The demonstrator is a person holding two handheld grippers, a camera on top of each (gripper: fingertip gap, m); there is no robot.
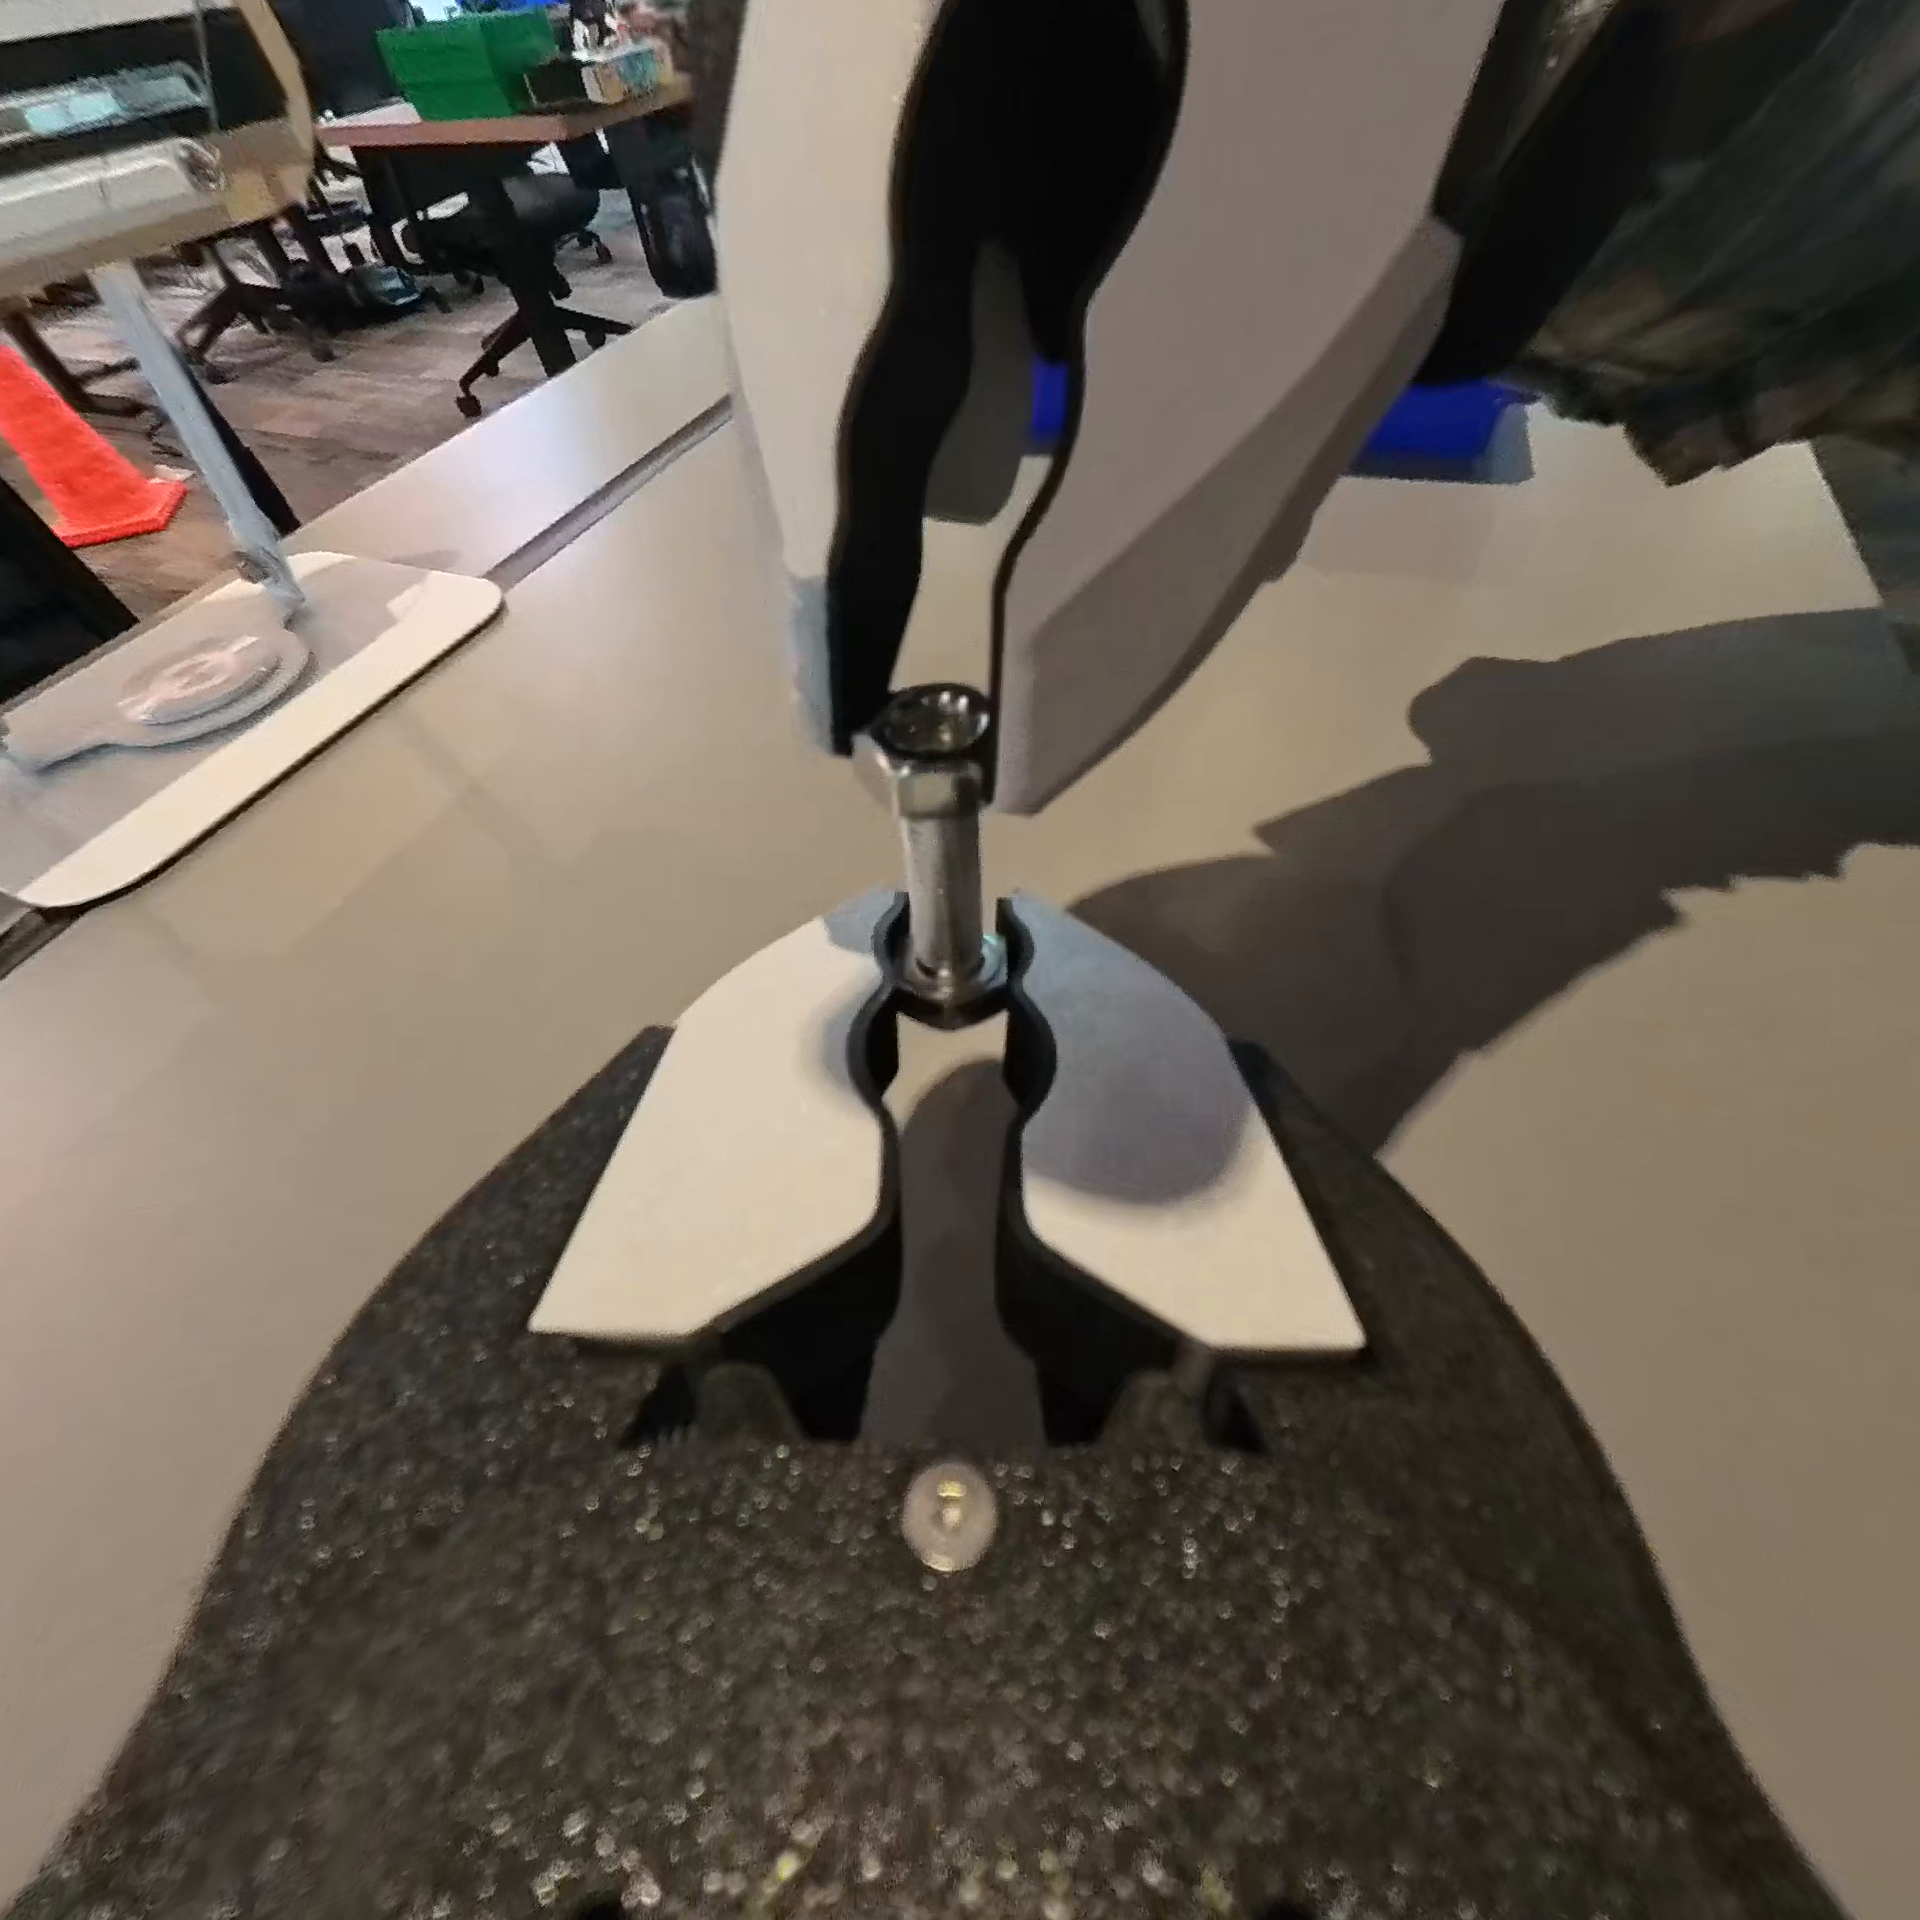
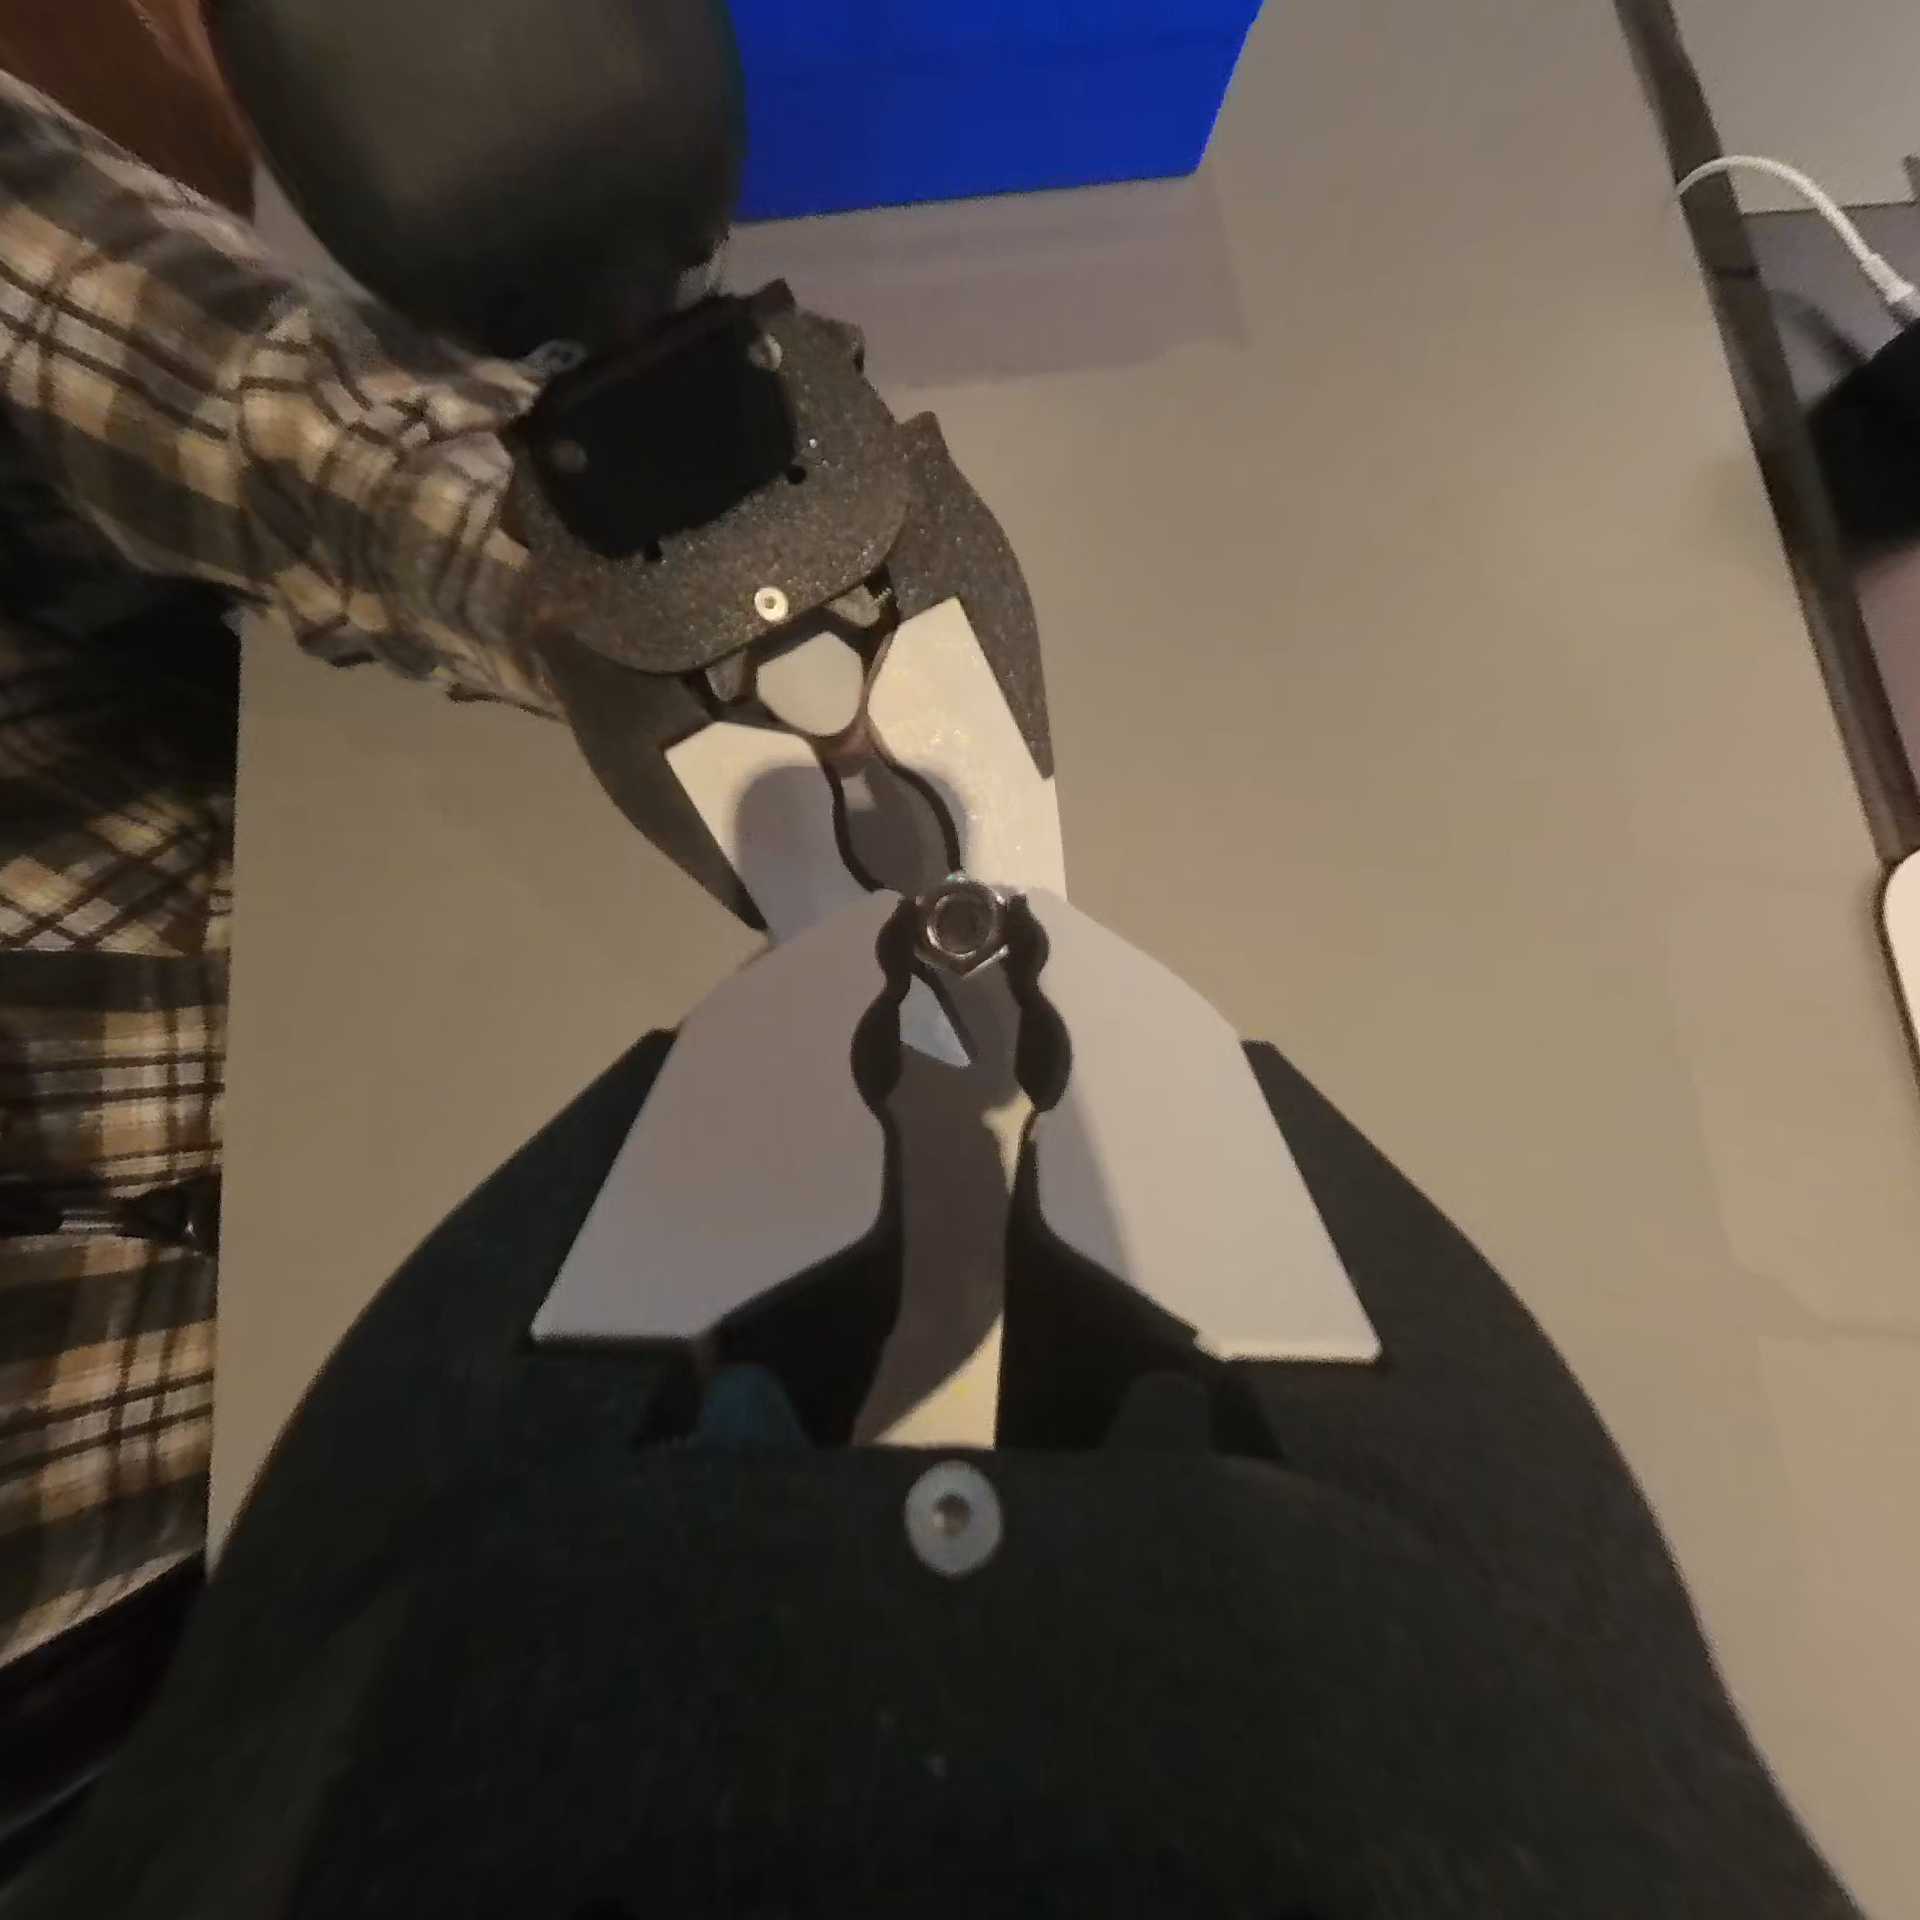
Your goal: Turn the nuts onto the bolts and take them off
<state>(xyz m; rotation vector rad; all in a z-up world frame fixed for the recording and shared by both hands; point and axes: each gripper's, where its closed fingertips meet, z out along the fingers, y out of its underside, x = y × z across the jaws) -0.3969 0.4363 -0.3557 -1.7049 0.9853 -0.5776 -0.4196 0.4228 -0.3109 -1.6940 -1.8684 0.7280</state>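
Left claw [image 1: 943, 961]: clamped on the nut [image 1: 943, 987] at the bolt's near end.
Right claw [image 2: 961, 925]: gripping the bolt [image 1: 935, 821] by its hex head.
Bolt: held above the grey counter [image 1: 520, 1039], between the 2 claws.

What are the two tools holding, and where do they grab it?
The left tool pinches the silver hexagonal metal nut threaded on the shiny silver metal bolt. The right tool grips that bolt by its hexagonal head.

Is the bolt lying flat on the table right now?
No: the bolt is held in the air, its head in the right gripper and its nut in the left gripper.
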